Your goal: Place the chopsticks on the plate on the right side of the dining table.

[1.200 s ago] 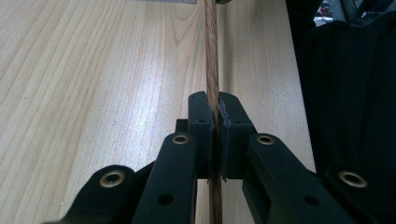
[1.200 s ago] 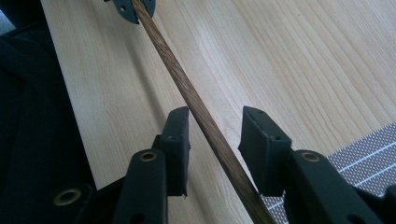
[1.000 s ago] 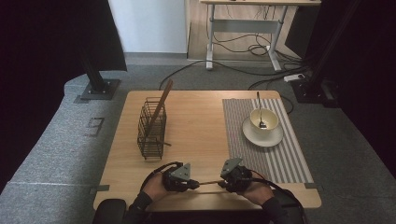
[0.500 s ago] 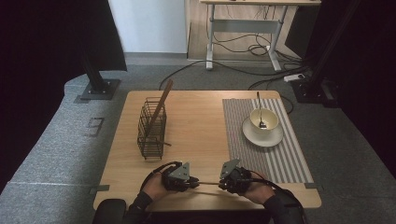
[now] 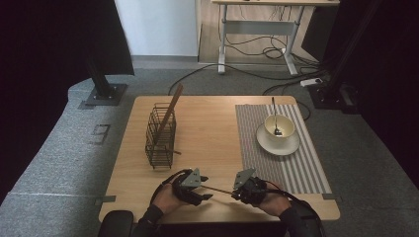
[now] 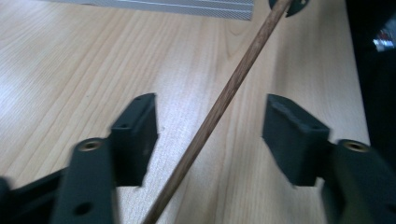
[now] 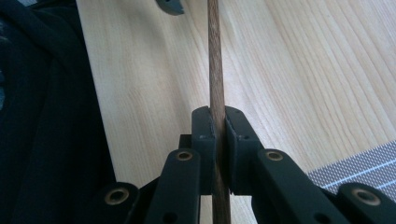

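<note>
Surface [image 5: 212,128] of pale wood carries, from largest to smallest, a striped grey placemat [image 5: 281,148] along its right side, a wire basket [image 5: 160,136] at left, a white saucer [image 5: 277,142] with a cup [image 5: 279,127] on the mat, and a thin wooden stick [image 5: 217,189] near the front edge. The basket holds one flat wooden piece [image 5: 170,116] leaning up and out over its far rim. The cup holds a small dark item, too small to identify. The stick lies roughly level between both hands. The right tool [image 7: 217,140] is clamped on the stick, pads pressed against both its sides. The left tool [image 6: 210,130] has just been opening; its jaws stand apart with the stick passing between them, touching neither pad. The stick's ends are cut off in both gripper views.
</note>
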